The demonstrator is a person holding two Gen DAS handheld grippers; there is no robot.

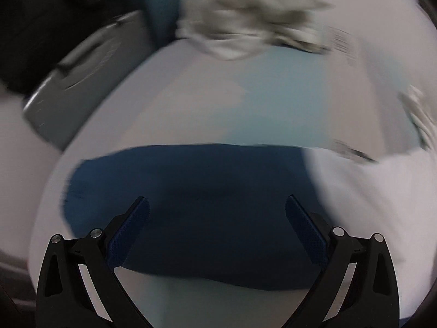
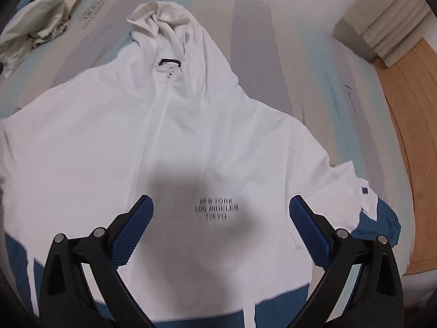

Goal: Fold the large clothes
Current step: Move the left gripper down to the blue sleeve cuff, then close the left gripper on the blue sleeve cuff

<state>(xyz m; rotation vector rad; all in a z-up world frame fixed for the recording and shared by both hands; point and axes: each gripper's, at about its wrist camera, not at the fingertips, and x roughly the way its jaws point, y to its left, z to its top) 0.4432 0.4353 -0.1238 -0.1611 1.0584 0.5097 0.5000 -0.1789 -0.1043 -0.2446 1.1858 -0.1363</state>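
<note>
A white hooded jacket (image 2: 191,125) with blue cuffs and hem lies spread face up on the bed, zipper closed, hood (image 2: 164,19) pointing away. Black lettering sits on its chest. My right gripper (image 2: 221,207) hovers open above the chest print, nothing between its fingers. The right sleeve ends in a blue cuff (image 2: 382,221) near the bed's edge. In the blurred left wrist view, a blue part of the jacket (image 1: 191,191) lies under my left gripper (image 1: 217,205), which is open and holds nothing. The white body (image 1: 368,191) shows at the right.
A crumpled cream garment (image 2: 35,24) lies at the bed's far left corner, also the crumpled cream garment (image 1: 245,19) in the left wrist view. The striped bedsheet (image 2: 273,41) covers the mattress. A wooden bed frame (image 2: 409,136) and folded beige cloth (image 2: 382,19) are at the right. A grey case (image 1: 82,76) stands beside the bed.
</note>
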